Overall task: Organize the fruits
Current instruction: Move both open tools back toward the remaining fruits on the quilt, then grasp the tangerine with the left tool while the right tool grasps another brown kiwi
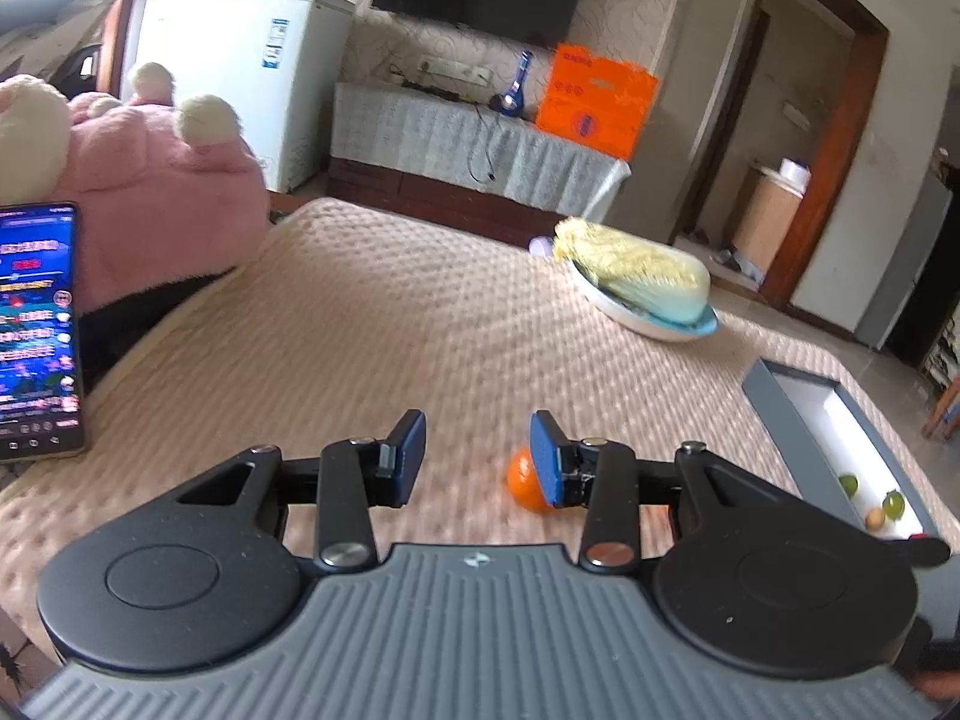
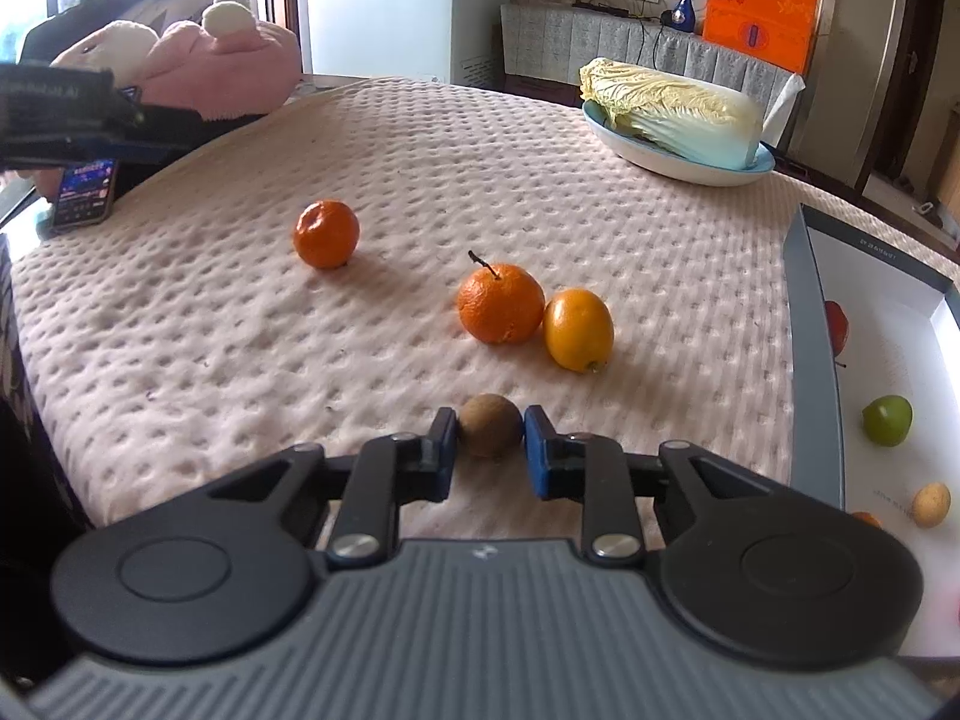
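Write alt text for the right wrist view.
The right tongs are shut on a small brown fruit on a pink quilted cover. Beyond lie two oranges and a yellow citrus; a grey-rimmed box at right holds more fruit.

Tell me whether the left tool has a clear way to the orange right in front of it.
Probably yes. The left tool stands open with nothing between its pads, and the orange lies on bare cloth just beyond, partly behind one pad.
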`<state>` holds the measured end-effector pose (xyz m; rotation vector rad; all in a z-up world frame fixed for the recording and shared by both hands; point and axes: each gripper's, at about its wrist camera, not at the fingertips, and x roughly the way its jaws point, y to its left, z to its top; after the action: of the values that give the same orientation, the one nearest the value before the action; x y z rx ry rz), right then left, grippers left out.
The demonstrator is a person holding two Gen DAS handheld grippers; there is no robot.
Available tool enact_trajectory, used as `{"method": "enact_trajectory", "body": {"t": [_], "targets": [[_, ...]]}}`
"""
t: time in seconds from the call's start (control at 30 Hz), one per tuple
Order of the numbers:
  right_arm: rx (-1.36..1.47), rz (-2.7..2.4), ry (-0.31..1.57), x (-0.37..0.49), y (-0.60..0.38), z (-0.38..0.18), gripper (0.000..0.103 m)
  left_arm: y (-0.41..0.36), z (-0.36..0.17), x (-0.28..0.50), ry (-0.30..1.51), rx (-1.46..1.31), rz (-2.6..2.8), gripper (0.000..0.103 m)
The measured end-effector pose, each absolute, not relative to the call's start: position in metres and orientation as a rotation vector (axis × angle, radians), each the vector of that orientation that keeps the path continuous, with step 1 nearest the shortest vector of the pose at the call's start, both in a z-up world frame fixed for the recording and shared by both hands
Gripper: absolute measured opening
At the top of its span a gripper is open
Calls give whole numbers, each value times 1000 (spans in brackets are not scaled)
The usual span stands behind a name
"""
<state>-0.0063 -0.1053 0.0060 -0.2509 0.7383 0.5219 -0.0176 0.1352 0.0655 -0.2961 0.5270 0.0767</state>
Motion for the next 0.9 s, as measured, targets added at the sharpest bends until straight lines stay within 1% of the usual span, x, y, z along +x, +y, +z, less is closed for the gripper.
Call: {"method": "enact_trajectory", "body": {"t": [0.1, 0.17, 0.4, 0.47, 0.53, 0.9], "targets": [[-233, 528, 736, -8, -109, 10, 28, 122, 60, -11, 548, -265, 44, 44], [-218, 539, 728, -10, -112, 14, 28, 112, 54, -5, 568, -234, 39, 47], [-140, 556, 699, -15, -132, 31, 28, 81, 40, 19, 606, -178, 21, 49], [-131, 561, 687, -18, -137, 35, 28, 72, 35, 26, 609, -143, 28, 53], [-125, 560, 685, -18, -141, 37, 28, 67, 28, 35, 638, -139, 35, 54], [-103, 562, 688, -16, -148, 38, 28, 70, 11, 65, 650, -193, 100, 55]]}}
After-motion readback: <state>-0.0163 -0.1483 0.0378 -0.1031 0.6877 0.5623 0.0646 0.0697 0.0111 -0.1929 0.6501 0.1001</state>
